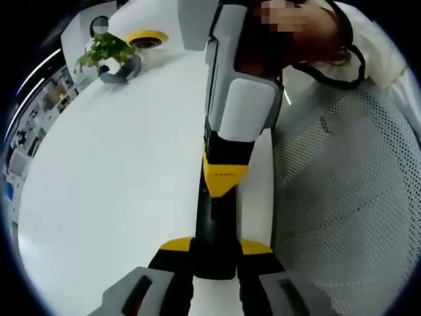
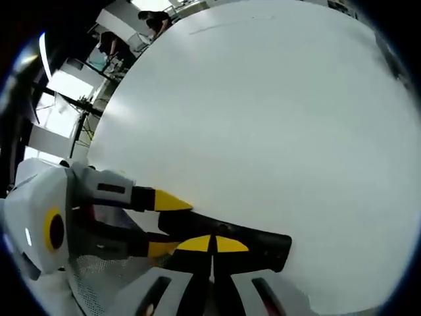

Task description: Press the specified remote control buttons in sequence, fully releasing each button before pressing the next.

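A long black remote control (image 1: pixel 214 220) lies along the right edge of the white table (image 1: pixel 112 171). My left gripper (image 1: pixel 216 247) is shut on its near end, one yellow-tipped jaw on each side. My right gripper (image 1: pixel 224 175) comes down from above, its yellow tips together and resting on the remote's top face. In the right gripper view, my right gripper (image 2: pixel 212 245) is shut, its joined tips on the remote (image 2: pixel 263 242). The left gripper (image 2: pixel 168 222) reaches in from the left and clasps the remote's other end. The buttons are hidden.
A potted plant (image 1: pixel 105 49) and a yellow-rimmed round object (image 1: pixel 146 38) stand at the table's far end. A white mesh chair (image 1: pixel 348 197) sits just off the table's right edge, with the person's sleeve (image 1: pixel 378 49) above it. People stand by distant desks (image 2: pixel 154 23).
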A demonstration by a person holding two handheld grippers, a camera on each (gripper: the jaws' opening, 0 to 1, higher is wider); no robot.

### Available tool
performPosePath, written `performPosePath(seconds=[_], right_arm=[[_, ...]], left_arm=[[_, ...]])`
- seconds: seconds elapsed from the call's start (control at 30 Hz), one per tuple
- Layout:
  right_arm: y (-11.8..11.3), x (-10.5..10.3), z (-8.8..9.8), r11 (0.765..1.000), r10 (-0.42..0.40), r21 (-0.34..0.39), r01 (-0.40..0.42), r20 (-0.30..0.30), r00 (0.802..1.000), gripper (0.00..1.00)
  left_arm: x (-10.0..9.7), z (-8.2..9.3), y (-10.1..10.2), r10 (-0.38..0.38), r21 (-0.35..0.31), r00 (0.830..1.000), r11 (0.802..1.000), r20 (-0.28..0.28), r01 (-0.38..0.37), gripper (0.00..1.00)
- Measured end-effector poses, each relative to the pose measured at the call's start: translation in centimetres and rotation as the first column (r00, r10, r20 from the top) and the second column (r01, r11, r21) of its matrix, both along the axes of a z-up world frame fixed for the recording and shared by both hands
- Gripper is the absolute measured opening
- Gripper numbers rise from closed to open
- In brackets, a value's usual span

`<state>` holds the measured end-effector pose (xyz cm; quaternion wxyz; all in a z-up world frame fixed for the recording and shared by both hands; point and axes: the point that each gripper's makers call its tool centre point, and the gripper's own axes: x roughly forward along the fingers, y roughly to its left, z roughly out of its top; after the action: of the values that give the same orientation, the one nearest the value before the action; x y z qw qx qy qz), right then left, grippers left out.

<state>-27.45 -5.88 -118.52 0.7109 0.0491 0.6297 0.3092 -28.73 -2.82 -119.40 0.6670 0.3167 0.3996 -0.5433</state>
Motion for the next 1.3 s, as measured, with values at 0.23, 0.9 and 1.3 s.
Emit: performPosePath(seconds=[0.23, 0.9, 1.3], right_arm=[[-0.6, 0.5, 0.9, 1.0, -0.025, 0.014, 0.025, 0.015, 1.0, 0.0], [-0.5, -0.9, 0.3, 0.999, 0.031, -0.018, -0.032, -0.017, 0.999, 0.0], [-0.4, -1.0, -0.3, 0.994, 0.083, -0.071, -0.084, -0.015, 0.996, 0.0]], left_arm=[[0.0, 0.0, 0.0, -0.001, 0.002, 1.0, 1.0, -0.001, 0.001, 0.24], [0.0, 0.0, 0.0, 0.002, -0.002, 1.0, 1.0, -0.003, -0.002, 0.24], [0.0, 0.0, 0.0, 0.005, 0.004, 1.0, 1.0, -0.002, -0.005, 0.24]])
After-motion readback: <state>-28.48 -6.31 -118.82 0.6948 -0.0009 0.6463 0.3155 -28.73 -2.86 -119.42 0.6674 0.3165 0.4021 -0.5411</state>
